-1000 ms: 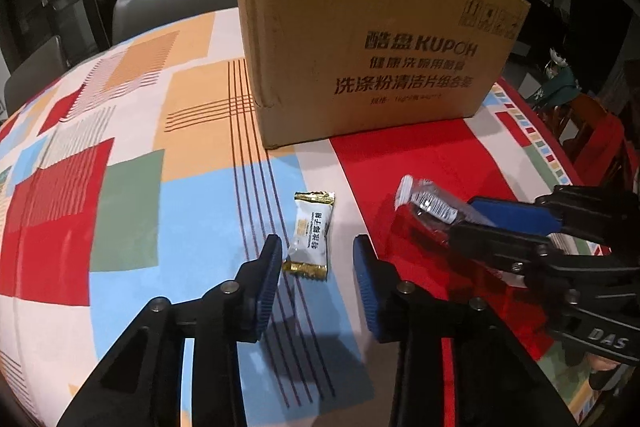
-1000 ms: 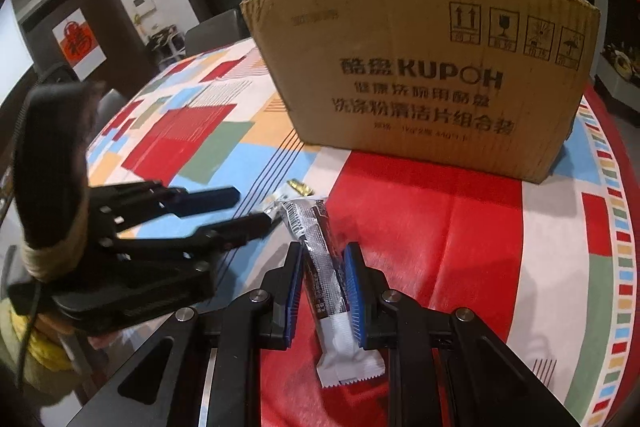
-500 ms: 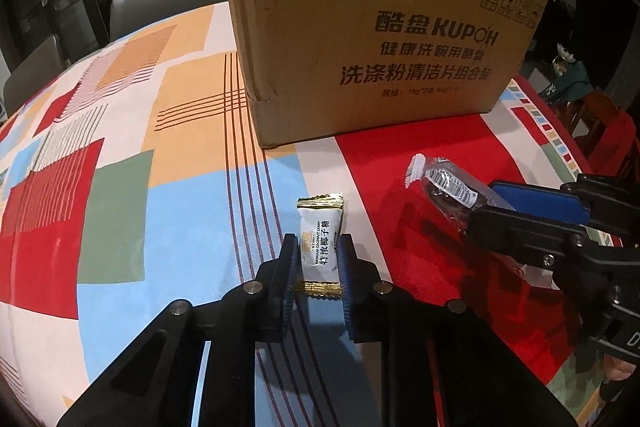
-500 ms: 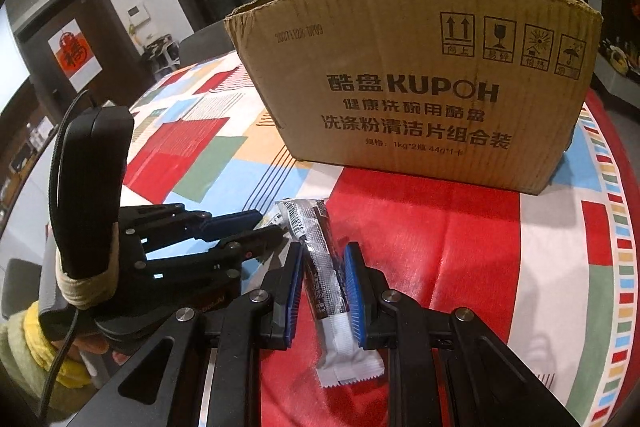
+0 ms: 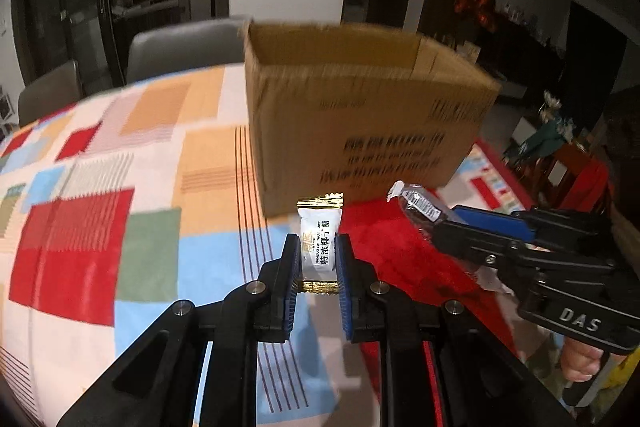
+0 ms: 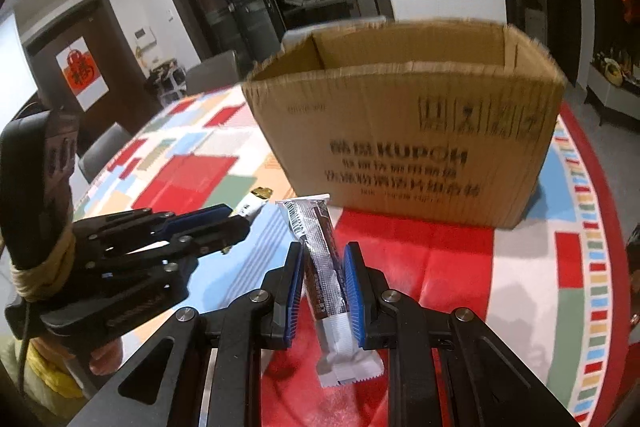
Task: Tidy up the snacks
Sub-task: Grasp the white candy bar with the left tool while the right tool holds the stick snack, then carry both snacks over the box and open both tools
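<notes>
Left gripper [image 5: 318, 263] clamps the light, crinkly candy [image 5: 320, 247] mid-body; right gripper [image 6: 323, 277] pinches the slippery bar [image 6: 320, 259] (both before the box [image 6: 404, 131]).

The tall cardboard box [image 5: 360, 131] stands on the far side of the table [image 5: 100, 187], its near wall rising straight ahead of both grippers; its top is open and unobstructed. Left of the box the patterned tablecloth lies bare, giving wide room to pass. A strip of red cloth runs free between the box's near wall and the grippers. The left gripper [image 5: 318, 255] and right gripper [image 6: 324, 267] sit close side by side, crowding each other. Grey chairs [image 5: 176, 47] stand beyond the table's far left edge.
</notes>
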Action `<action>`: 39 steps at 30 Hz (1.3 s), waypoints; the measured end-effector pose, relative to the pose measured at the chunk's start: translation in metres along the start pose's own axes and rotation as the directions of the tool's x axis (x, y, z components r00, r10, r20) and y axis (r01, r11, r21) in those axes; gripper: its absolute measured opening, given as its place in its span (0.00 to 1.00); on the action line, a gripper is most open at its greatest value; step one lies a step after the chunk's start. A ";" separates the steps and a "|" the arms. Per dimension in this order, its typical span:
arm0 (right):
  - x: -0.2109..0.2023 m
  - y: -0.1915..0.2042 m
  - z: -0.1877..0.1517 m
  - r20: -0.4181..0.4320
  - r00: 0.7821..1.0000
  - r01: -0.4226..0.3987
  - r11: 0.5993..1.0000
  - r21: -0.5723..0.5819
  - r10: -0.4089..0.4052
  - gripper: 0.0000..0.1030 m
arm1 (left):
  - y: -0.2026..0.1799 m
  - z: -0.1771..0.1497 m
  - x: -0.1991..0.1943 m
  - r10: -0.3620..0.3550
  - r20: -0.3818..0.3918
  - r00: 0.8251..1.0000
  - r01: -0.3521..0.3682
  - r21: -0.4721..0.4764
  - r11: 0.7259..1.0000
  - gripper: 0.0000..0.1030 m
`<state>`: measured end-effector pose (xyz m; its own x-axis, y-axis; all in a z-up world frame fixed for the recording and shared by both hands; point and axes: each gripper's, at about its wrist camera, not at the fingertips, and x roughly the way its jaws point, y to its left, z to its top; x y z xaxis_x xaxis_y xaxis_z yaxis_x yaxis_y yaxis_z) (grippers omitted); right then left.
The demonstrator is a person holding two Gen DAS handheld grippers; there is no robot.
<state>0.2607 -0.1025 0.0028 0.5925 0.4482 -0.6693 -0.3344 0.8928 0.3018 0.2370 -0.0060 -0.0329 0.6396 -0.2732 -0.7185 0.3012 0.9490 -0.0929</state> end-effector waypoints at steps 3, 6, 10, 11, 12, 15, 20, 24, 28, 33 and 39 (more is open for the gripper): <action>-0.016 -0.002 0.010 0.043 0.999 0.007 1.000 -0.002 -0.007 0.21 | -0.007 0.013 -0.014 -0.014 0.044 0.999 0.013 0.020 1.000 0.18; -0.031 -0.006 0.022 0.087 0.996 0.014 1.000 0.002 -0.014 0.21 | -0.013 0.027 -0.025 -0.022 0.082 0.996 0.019 0.035 0.999 0.18; -0.045 -0.012 0.039 0.134 0.990 0.033 0.999 0.005 -0.033 0.21 | -0.020 0.048 -0.032 -0.034 0.123 0.992 0.028 0.045 0.999 0.18; -0.049 -0.014 0.045 0.150 0.988 0.042 0.999 0.006 -0.042 0.21 | -0.021 0.054 -0.033 -0.038 0.133 0.990 0.032 0.047 0.998 0.18; -0.052 -0.016 0.049 0.160 0.986 0.047 0.999 0.007 -0.047 0.21 | -0.023 0.059 -0.034 -0.038 0.144 0.989 0.031 0.048 0.998 0.18; -0.059 -0.022 0.063 0.189 0.979 0.072 0.997 0.007 -0.072 0.21 | -0.024 0.075 -0.035 -0.038 0.167 0.985 0.029 0.053 0.998 0.18; -0.065 -0.028 0.087 0.215 0.971 0.104 0.995 -0.006 -0.101 0.21 | -0.024 0.103 -0.030 -0.030 0.190 0.981 0.018 0.063 0.998 0.18; -0.062 -0.033 0.102 0.218 0.970 0.110 0.994 -0.013 -0.104 0.21 | -0.020 0.119 -0.022 -0.031 0.197 0.980 0.020 0.059 0.998 0.18; -0.056 -0.035 0.113 0.220 0.967 0.137 0.990 -0.022 -0.129 0.21 | -0.017 0.131 -0.011 -0.019 0.191 0.981 0.009 0.051 0.999 0.18; -0.046 -0.043 0.126 0.202 0.965 0.170 0.985 -0.008 -0.165 0.22 | -0.014 0.140 0.003 0.010 0.180 0.984 -0.018 0.040 0.999 0.19; -0.045 -0.046 0.130 0.195 0.950 0.241 0.970 0.033 -0.243 0.48 | -0.006 0.140 0.005 0.061 0.180 0.982 -0.063 0.003 0.998 0.40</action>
<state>0.3451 -0.1579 0.1070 0.7873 0.2182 -0.5767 -0.1578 0.9754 0.1537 0.3372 -0.0346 0.0606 0.7738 -0.2383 -0.5869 0.2627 0.9638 -0.0451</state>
